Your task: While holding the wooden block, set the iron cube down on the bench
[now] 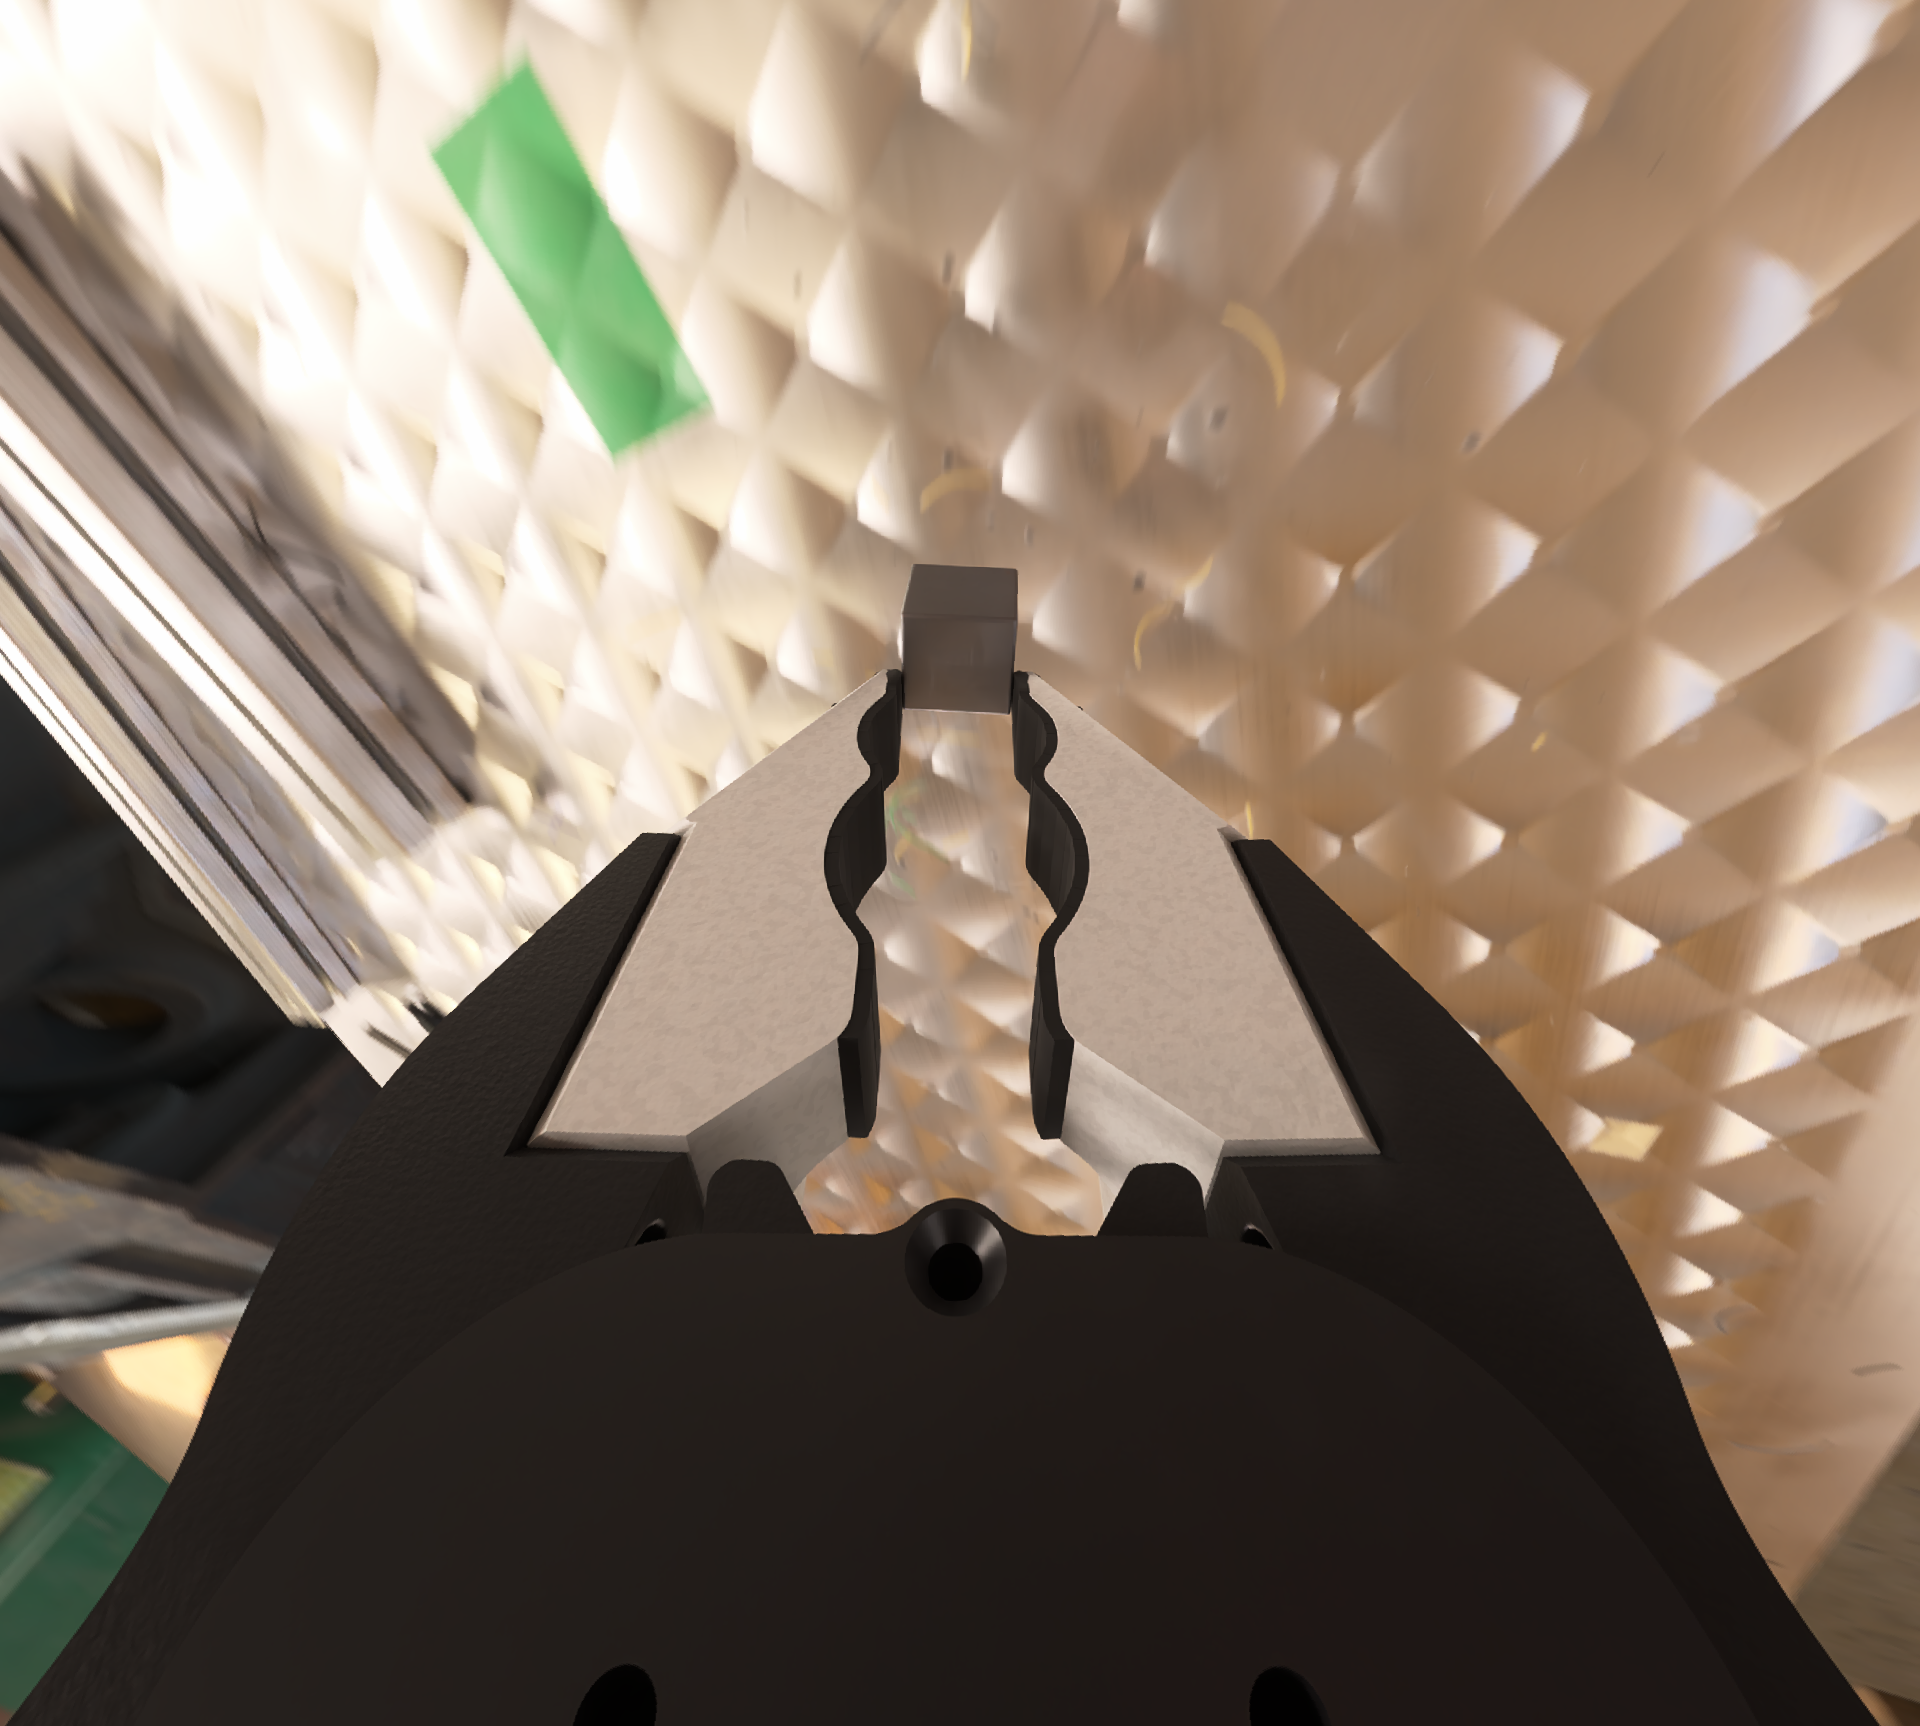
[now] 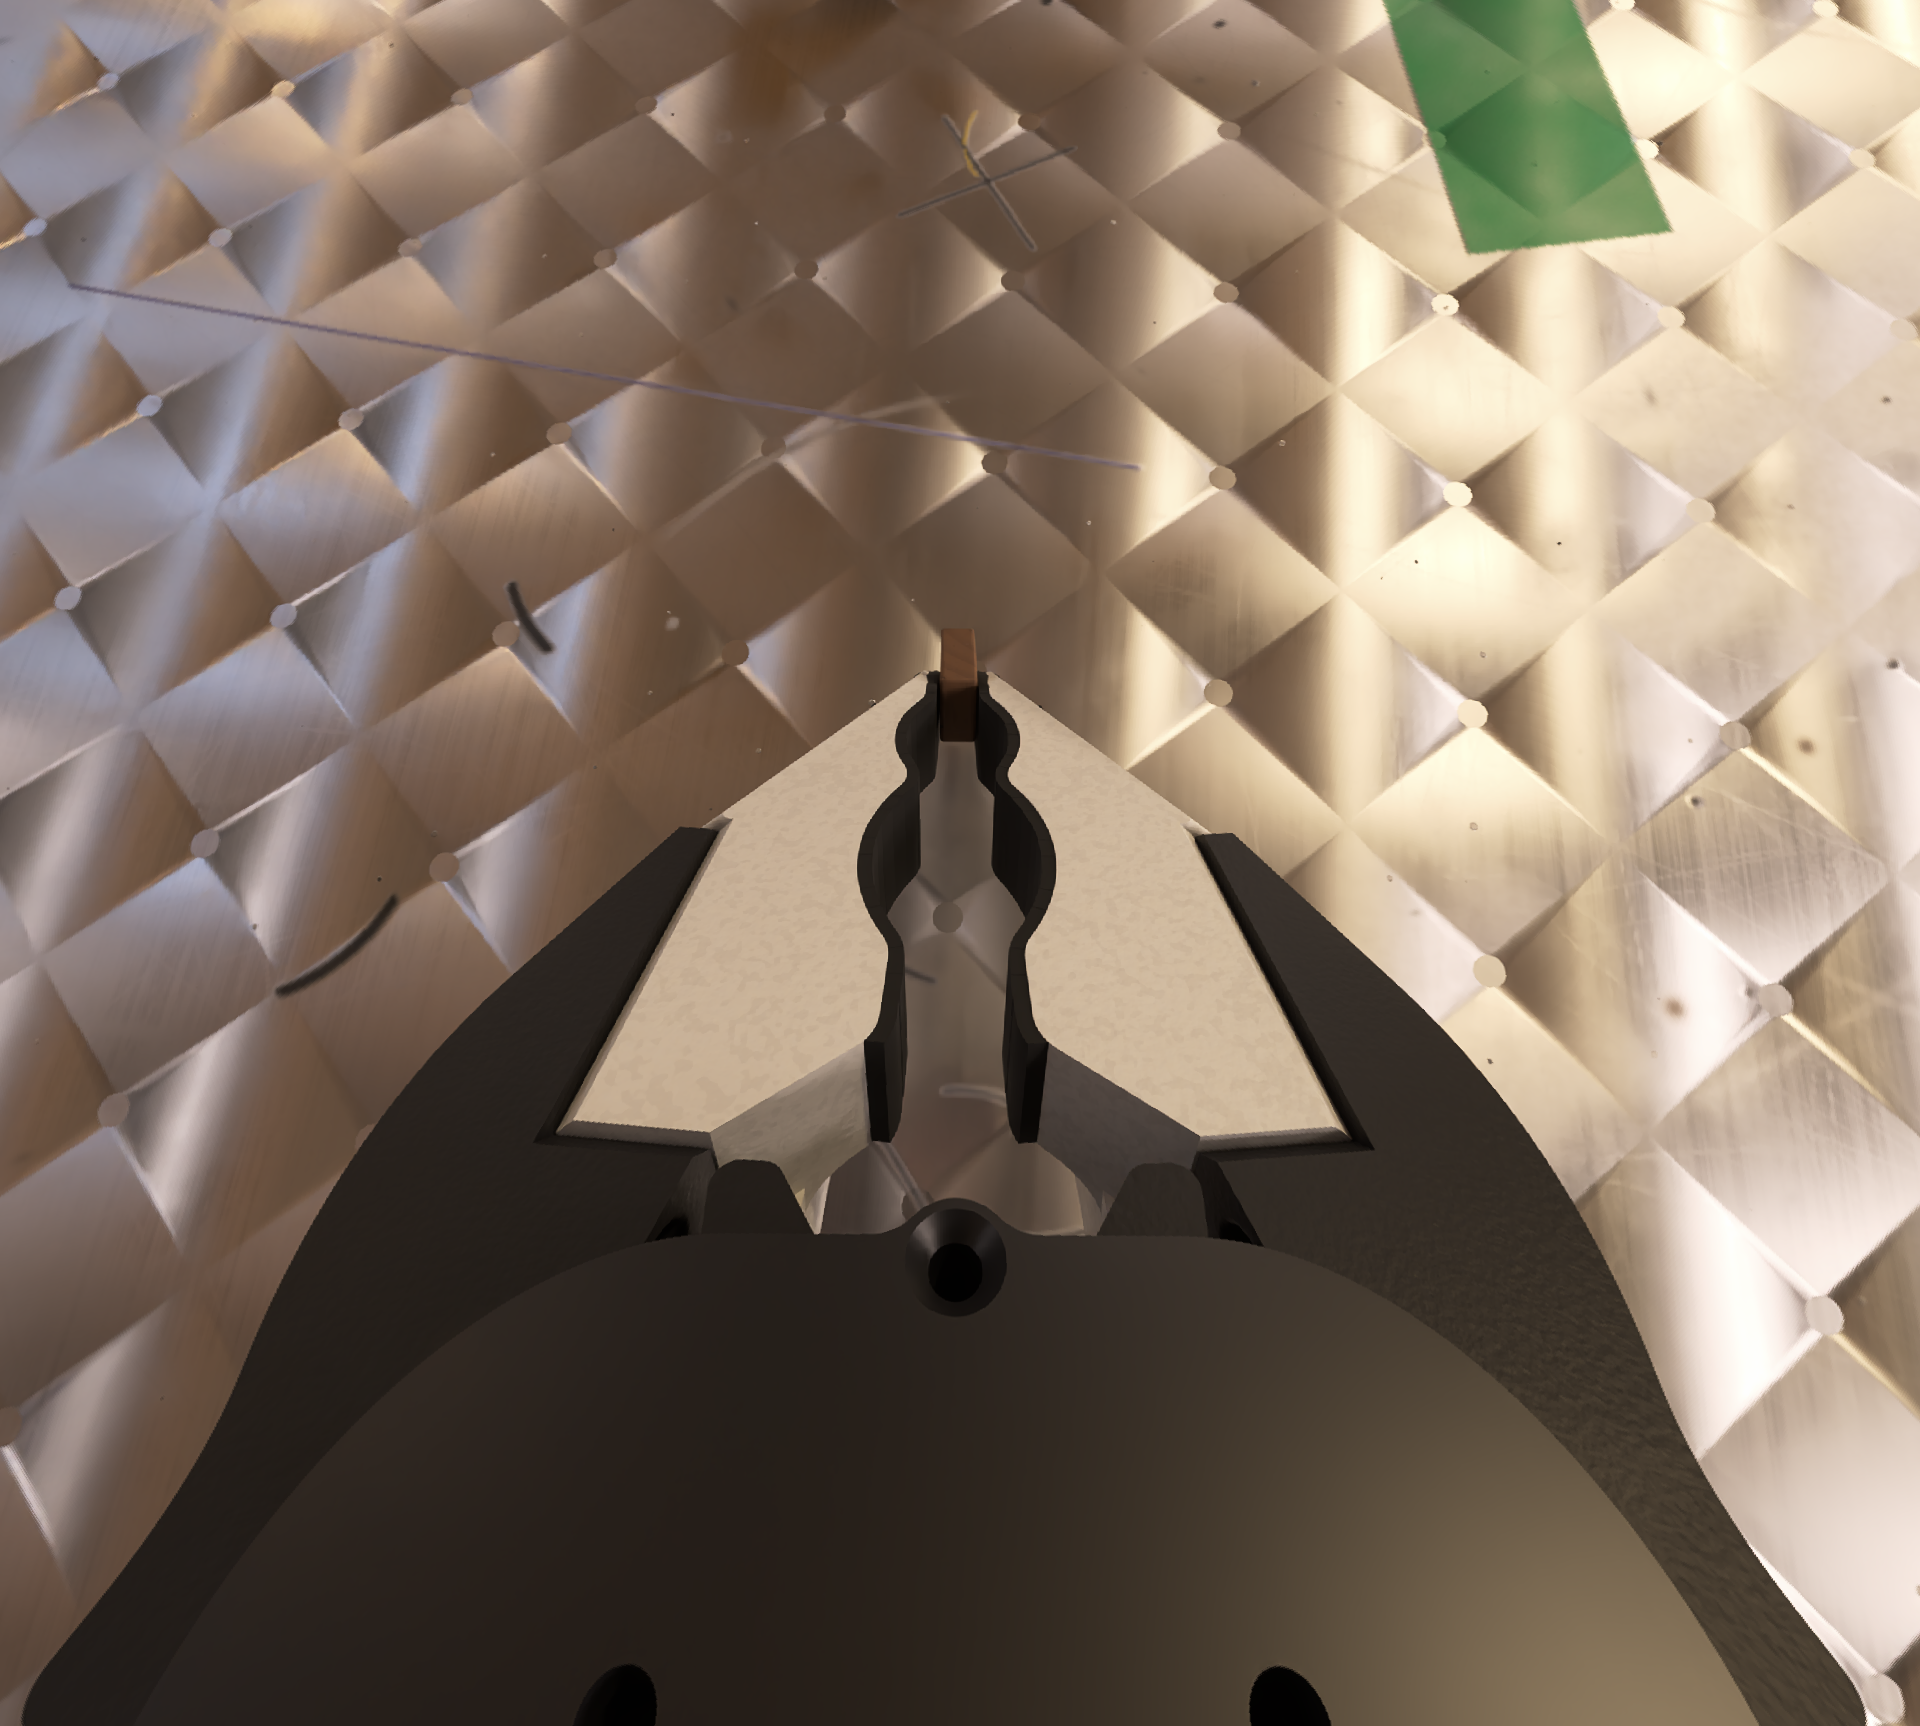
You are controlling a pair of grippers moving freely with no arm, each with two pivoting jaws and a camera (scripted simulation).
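Small grey iron cube point(image 1: 958, 637): pinched at tips of left gripper point(image 1: 958, 689), jaws clenched on it, above shiny diamond-patterned metal desk point(image 1: 1455, 533), green tape strip point(image 1: 566, 258) up-left. Thin brown wooden block point(image 2: 957, 685): nipped in right gripper point(image 2: 957, 702). Descent needed; gap to desk unclear.

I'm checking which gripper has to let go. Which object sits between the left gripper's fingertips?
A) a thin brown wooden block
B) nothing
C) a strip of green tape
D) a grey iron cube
D: in the left wrist view the left gripper pinches the grey iron cube at its tips, while the thin brown wooden block is clamped in the right gripper, and the green tape lies flat on the bench.
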